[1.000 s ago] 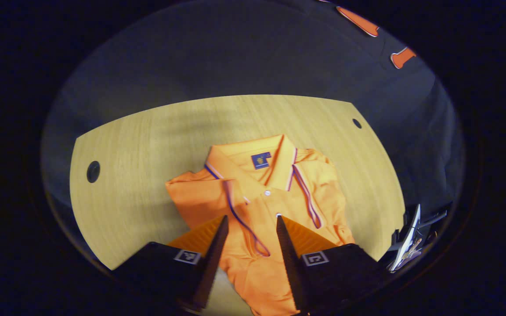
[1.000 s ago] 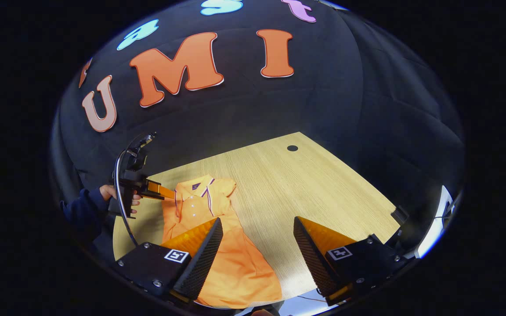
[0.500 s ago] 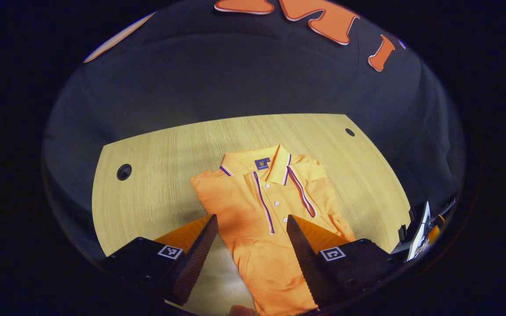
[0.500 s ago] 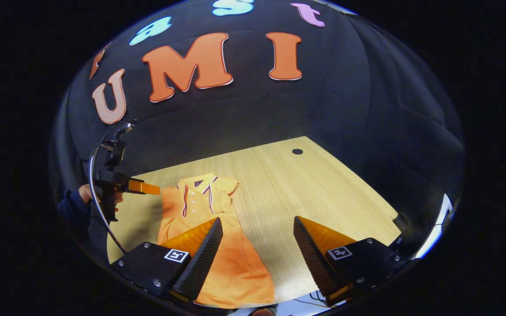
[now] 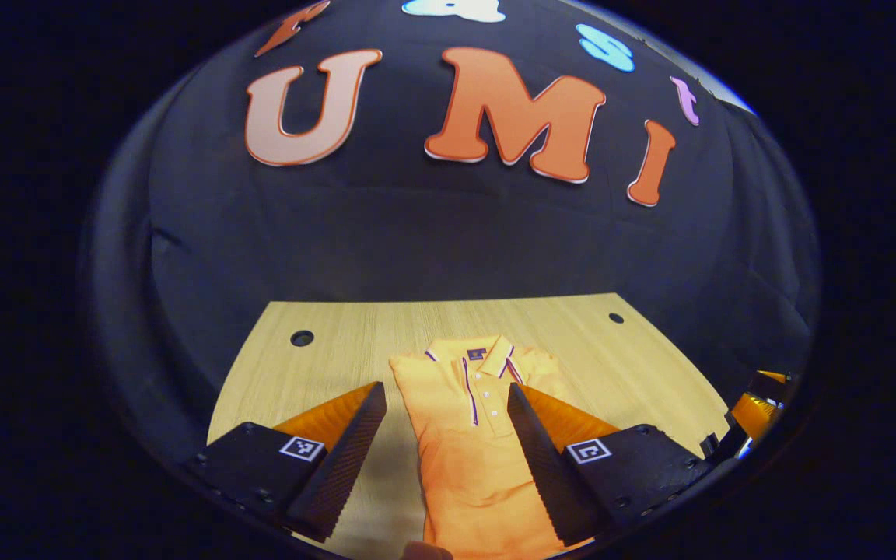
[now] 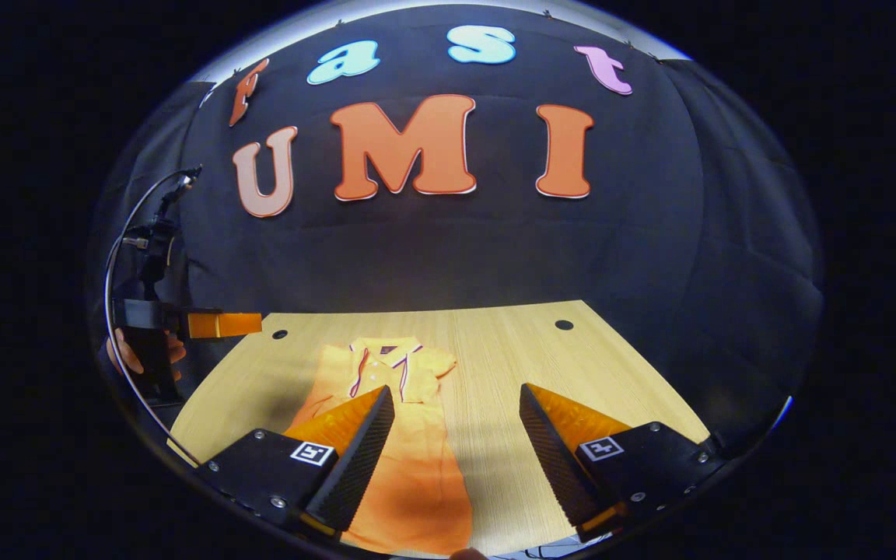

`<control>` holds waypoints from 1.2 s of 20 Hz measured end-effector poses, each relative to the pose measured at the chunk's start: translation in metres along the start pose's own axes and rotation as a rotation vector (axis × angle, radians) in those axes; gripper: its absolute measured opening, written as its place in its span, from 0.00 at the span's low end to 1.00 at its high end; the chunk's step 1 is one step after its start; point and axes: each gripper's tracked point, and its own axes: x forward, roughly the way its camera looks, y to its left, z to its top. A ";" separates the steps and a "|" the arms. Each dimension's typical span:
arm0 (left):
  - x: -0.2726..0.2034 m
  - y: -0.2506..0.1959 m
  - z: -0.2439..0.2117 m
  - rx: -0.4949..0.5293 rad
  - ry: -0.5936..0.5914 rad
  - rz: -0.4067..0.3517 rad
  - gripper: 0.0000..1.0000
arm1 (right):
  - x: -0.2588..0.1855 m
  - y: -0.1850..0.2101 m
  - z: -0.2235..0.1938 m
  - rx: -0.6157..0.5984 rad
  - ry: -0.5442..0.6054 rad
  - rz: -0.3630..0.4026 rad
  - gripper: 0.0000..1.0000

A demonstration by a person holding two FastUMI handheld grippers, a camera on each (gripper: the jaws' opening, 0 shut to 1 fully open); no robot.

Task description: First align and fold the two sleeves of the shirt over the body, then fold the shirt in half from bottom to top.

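Left gripper view: shirt [image 5: 479,451] lies btwn left gripper's [image 5: 442,459] spread jaws; right gripper [image 6: 456,459] also agape.

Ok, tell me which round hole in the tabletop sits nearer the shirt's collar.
In the left gripper view, the right hole sits nearer the polo shirt's collar; the left hole lies farther off across bare table.

One orange polo shirt [image 5: 479,435] lay on one wooden table [image 5: 323,365]; the tabletop had two round holes [image 5: 302,338]; two grippers were there, the left gripper [image 5: 442,435] and the right gripper [image 6: 456,439], both with fingers apart
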 end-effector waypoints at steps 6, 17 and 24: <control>-0.096 0.004 0.024 0.025 -0.312 0.120 0.96 | -0.024 0.006 0.002 -0.008 -0.118 0.101 0.98; -0.130 -0.029 -0.126 0.038 0.056 0.164 0.97 | -0.033 0.004 -0.110 -0.040 0.178 0.188 0.99; -0.098 -0.019 -0.222 -0.004 0.397 0.123 0.98 | -0.037 -0.003 -0.186 -0.033 0.424 0.178 0.99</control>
